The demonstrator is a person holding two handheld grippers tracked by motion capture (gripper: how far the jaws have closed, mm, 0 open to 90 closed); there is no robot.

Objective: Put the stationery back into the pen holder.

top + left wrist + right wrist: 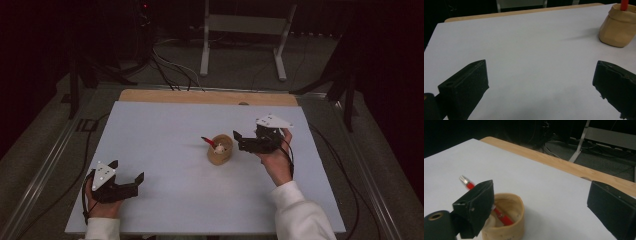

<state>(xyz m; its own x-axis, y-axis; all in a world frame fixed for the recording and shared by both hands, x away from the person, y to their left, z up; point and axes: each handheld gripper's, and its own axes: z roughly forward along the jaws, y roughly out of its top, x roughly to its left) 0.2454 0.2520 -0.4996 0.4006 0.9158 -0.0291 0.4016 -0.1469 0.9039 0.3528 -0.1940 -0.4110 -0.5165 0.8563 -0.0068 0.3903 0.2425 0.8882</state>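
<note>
**Pen sits in the cup, right gripper wide and empty beside it**

Pen (503,216) leans inside the tan cup (220,149), its long axis slanting up over the rim, metal tip away from the right gripper (239,141). That gripper's jaws gape with nothing between them; it should back off level, clear of the rim. Well away from the cup, the left gripper (127,170) rests open, also empty.
</note>
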